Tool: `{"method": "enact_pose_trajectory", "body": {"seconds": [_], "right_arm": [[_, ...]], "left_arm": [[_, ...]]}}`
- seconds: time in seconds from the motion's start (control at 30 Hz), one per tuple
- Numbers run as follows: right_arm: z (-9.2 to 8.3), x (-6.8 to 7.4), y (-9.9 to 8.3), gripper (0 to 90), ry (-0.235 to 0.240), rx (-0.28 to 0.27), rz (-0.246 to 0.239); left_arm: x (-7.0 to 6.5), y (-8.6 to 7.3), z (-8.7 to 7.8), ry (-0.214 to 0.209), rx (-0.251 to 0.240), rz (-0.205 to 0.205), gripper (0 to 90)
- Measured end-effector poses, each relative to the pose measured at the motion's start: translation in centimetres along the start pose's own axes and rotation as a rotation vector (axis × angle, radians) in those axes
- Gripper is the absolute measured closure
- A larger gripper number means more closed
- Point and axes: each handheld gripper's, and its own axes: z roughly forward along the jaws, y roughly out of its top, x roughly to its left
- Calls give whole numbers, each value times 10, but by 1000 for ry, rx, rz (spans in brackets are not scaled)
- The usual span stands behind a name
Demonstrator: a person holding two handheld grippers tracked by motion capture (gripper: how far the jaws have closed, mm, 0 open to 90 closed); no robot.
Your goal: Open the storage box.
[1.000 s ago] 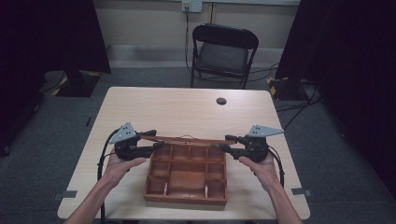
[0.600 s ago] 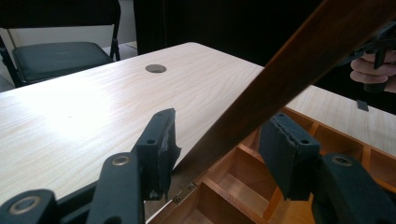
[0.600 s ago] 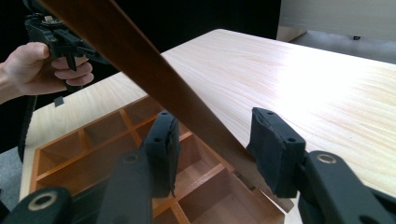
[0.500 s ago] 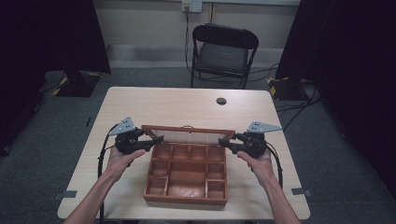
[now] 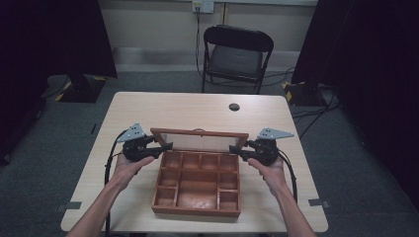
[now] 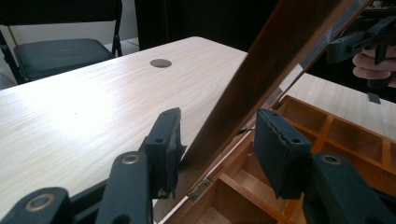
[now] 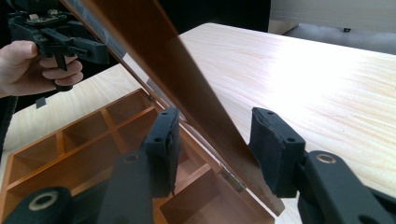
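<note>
A wooden box [image 5: 195, 208] with several empty compartments sits at the table's near middle. Its glass-paned hinged lid [image 5: 197, 140] stands raised at the back edge, tilted past halfway. My left gripper [image 5: 165, 147] is at the lid's left end and my right gripper [image 5: 236, 150] at its right end. In the left gripper view the gripper [image 6: 219, 121] is open, its jaws straddling the lid's [image 6: 280, 51] side edge above the hinge. In the right gripper view the gripper [image 7: 215, 116] is likewise open astride the lid [image 7: 154, 42], with the compartments [image 7: 70, 149] below.
The light wooden table [image 5: 188, 108] has a dark cable hole [image 5: 234, 106] near its far edge. A black folding chair [image 5: 236, 54] stands beyond it. Dark curtains hang on both sides of the room.
The lid has swung up from nearly flat to steeply raised. Both grippers have moved away from me and upward with its side edges.
</note>
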Motion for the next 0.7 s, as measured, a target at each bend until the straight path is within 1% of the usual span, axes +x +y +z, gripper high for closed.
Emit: {"method": "enact_pose_trajectory", "body": {"seconds": [0.03, 0.07, 0.1, 0.27, 0.33, 0.4, 0.5, 0.6, 0.63, 0.7], "right_arm": [[1, -1, 0, 534, -2, 0, 4], [3, -2, -1, 535, -6, 0, 7], [4, -3, -1, 536, -8, 1, 8], [9, -9, -3, 538, -21, -1, 25], [10, -11, -4, 538, -26, -3, 29], [10, -11, -4, 539, -33, 4, 28], [11, -12, -5, 544, -32, 7, 33], [13, -12, -5, 552, -47, 1, 34], [14, -13, -5, 552, -45, -6, 35], [15, -15, -5, 552, -51, -12, 46]], "left_arm": [[2, 0, 1, -10, -6, 2, 521], [2, -1, 1, -1, -9, -5, 521], [3, -1, 3, -8, -18, -22, 521], [9, -1, 11, -2, 38, -12, 532], [10, -3, 12, -8, 26, -35, 532], [11, -4, 12, -5, 26, -32, 531], [12, -5, 13, -5, 15, -39, 534], [12, -7, 14, 1, 23, -44, 543], [13, -6, 14, 4, 28, -36, 549], [13, -6, 15, 9, 30, -38, 554]]}}
